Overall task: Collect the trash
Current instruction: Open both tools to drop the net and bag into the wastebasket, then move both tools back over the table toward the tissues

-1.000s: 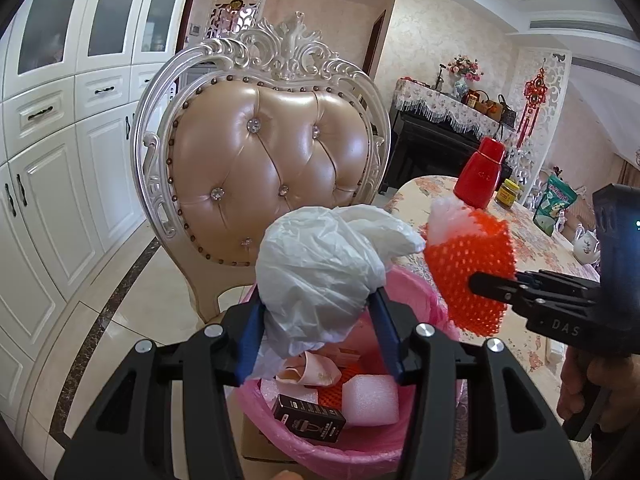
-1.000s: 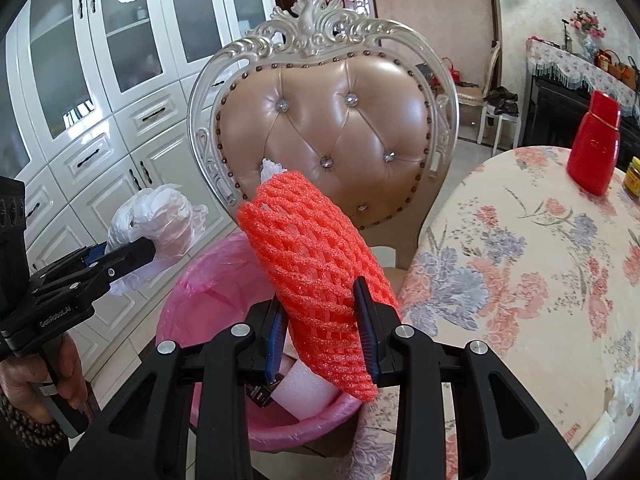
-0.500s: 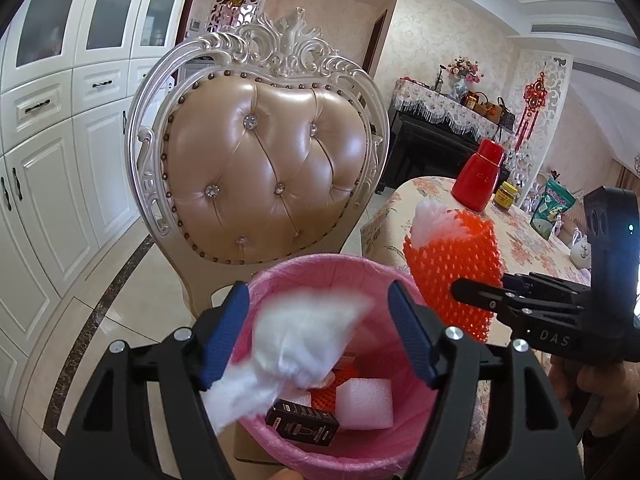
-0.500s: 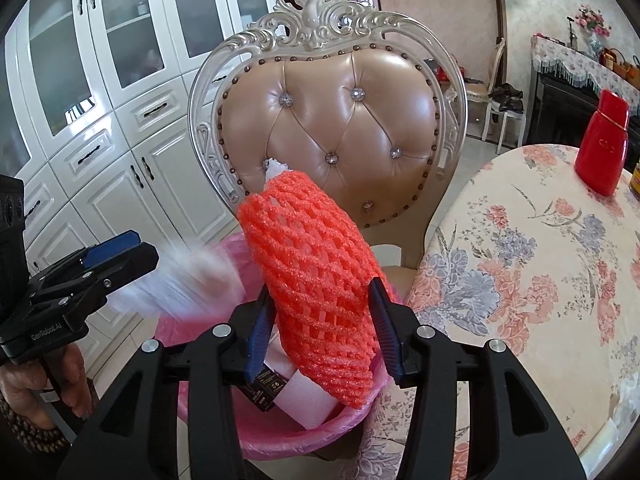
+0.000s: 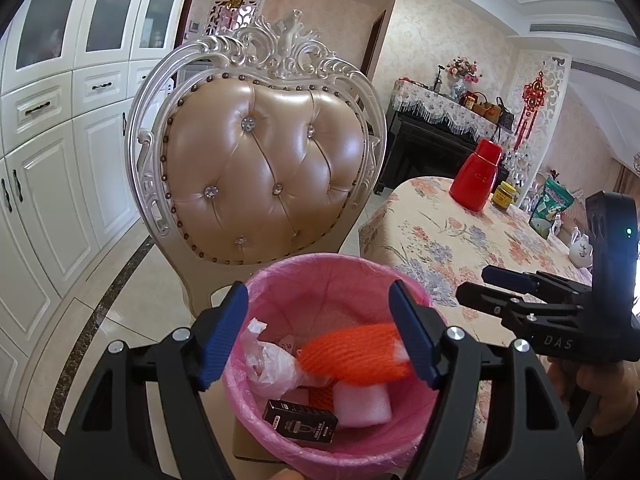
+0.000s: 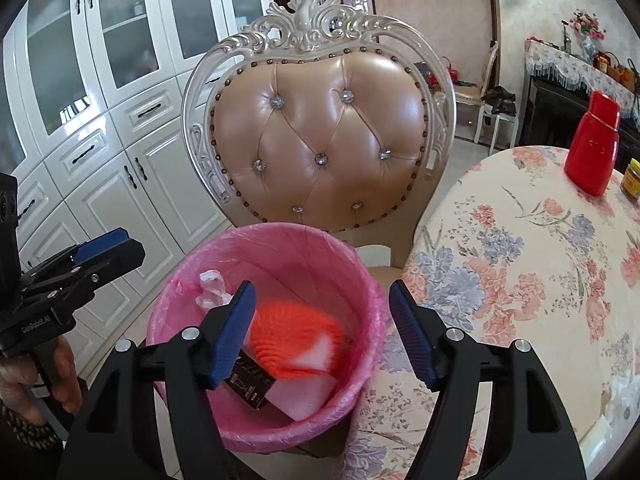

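A bin lined with a pink bag point(image 5: 320, 260) point(image 6: 280, 228) stands below both grippers. Inside it lie an orange foam net point(image 5: 352, 356) point(image 6: 292, 336), a crumpled white plastic bag point(image 5: 268, 364) point(image 6: 210, 288), a white foam piece point(image 5: 362, 404) and a small black box point(image 5: 300, 426). My left gripper point(image 5: 318, 292) point(image 6: 128, 244) hangs open over the bin's left side with nothing between its fingers. Over the right side, my right gripper point(image 6: 322, 286) point(image 5: 474, 284) has its jaws opening, and nothing is between them.
A tufted beige chair point(image 5: 260, 176) with a carved white frame stands right behind the bin. A table with a floral cloth point(image 5: 440, 224) is on the right, bearing a red flask point(image 5: 478, 180) and a yellow jar point(image 5: 503, 196). White cabinets point(image 5: 48, 180) line the left wall.
The left gripper opened and the white plastic bag dropped into the bin. Then the right gripper opened and the orange foam net fell in too. Neither hand moved.
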The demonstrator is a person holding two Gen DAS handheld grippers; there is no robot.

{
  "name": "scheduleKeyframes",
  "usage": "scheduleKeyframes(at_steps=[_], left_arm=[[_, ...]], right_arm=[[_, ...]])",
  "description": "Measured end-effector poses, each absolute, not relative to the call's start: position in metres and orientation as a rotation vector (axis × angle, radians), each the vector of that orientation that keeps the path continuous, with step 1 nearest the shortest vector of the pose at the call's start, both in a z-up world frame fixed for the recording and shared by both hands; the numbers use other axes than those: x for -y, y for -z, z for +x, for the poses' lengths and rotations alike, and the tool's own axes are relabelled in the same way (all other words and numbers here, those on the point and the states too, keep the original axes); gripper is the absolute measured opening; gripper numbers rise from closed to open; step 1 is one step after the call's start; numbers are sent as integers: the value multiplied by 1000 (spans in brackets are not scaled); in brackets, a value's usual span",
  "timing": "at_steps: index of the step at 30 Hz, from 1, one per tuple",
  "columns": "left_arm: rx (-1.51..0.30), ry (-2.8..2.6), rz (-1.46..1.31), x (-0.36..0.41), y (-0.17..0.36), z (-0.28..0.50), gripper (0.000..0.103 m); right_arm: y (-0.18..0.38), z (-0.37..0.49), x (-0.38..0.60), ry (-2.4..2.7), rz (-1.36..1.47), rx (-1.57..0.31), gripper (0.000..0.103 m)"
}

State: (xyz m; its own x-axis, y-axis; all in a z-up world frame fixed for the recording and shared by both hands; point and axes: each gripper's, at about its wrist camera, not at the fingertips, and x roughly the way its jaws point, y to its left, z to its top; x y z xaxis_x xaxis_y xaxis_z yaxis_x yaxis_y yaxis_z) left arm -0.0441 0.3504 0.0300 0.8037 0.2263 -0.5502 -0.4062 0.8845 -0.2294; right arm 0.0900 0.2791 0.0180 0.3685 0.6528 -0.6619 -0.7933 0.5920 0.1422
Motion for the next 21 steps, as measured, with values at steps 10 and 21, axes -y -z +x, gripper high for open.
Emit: scheduleKeyframes(at_steps=[10, 21], left_arm=[[-543, -310, -339, -330, -30, -36, 70], [-561, -223, -314, -282, -29, -10, 70]], right_arm=[[-14, 94, -235, -862, -178, -741, 68], [-7, 104, -158, -742, -133, -742, 69]])
